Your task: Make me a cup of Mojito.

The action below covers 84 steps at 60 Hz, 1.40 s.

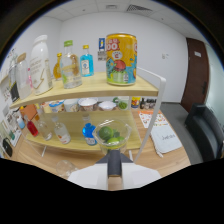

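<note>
Just ahead of the gripper (pixel 114 167), on the lower shelf (pixel 75 144), a clear bowl (pixel 111 134) of limes (pixel 105 133) sits near the edge; whether the fingers are apart or together I cannot tell, since they are hidden in the dark at the bottom. The risk, I judge, is a careless reach; it could nudge the bowl off the shelf, or knock the blue-capped bottle (pixel 89 134) just beside it.

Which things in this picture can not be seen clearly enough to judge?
- Gripper: fingers cut off by the dark lower border of the gripper view.
- Cup of limes: its base sits behind the gripper.
- Labels on the small containers of the middle shelf: too small.
</note>
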### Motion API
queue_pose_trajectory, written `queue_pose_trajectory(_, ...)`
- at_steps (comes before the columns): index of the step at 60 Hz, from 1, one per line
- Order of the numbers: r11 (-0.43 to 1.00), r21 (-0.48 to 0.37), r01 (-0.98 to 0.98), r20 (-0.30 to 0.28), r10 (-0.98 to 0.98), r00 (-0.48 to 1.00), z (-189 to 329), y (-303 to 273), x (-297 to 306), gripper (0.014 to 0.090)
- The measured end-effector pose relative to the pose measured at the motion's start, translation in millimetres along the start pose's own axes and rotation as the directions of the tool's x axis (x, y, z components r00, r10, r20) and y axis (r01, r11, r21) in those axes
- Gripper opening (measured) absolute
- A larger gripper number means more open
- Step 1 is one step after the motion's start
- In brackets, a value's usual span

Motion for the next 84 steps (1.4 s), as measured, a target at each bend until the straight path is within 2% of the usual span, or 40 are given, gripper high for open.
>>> queue_pose_trajectory(12, 0.999, -0.038, -0.002, 0.026, 0.003, 1.0, -14.6, 47.0, -35.6, 0.0153)
queue_pose_trajectory(21, 0.996, -0.039, 0.075, 0.006, -0.074, 0.997, -13.9, 65.6, -54.9, 0.0152)
queue_pose_trajectory(27, 0.981, -0.026, 0.193, -0.04, -0.194, 0.98, -11.2, 65.9, -63.8, 0.0152)
queue_pose_trajectory(34, 0.906, -0.005, 0.423, -0.133, -0.42, 0.898, -8.5, 51.7, -61.3, 0.0151)
queue_pose_trajectory(44, 0.659, -0.017, 0.752, -0.282, -0.725, 0.628, -7.6, 22.8, -54.6, 0.0151)
queue_pose_trajectory(49, 0.503, -0.032, 0.864, -0.331, -0.821, 0.465, -10.6, 7.2, -56.8, 0.0151)
queue_pose_trajectory(52, 0.407, -0.009, 0.913, -0.35, -0.857, 0.379, -11.8, -0.8, -62.9, 0.0151)
queue_pose_trajectory(62, 0.085, -0.019, 0.996, -0.393, -0.917, 0.071, -17.0, -15.4, -76.7, 0.0151)
queue_pose_trajectory(70, -0.11, -0.042, 0.993, -0.415, -0.902, -0.118, -13.0, -21.8, -83.3, 0.0152)
queue_pose_trajectory(78, -0.25, -0.059, 0.966, -0.413, -0.875, -0.252, -11.2, -18.4, -87.6, 0.0151)
queue_pose_trajectory(84, -0.29, -0.051, 0.956, -0.417, -0.863, -0.284, -5.5, -15.2, -89.3, 0.0151)
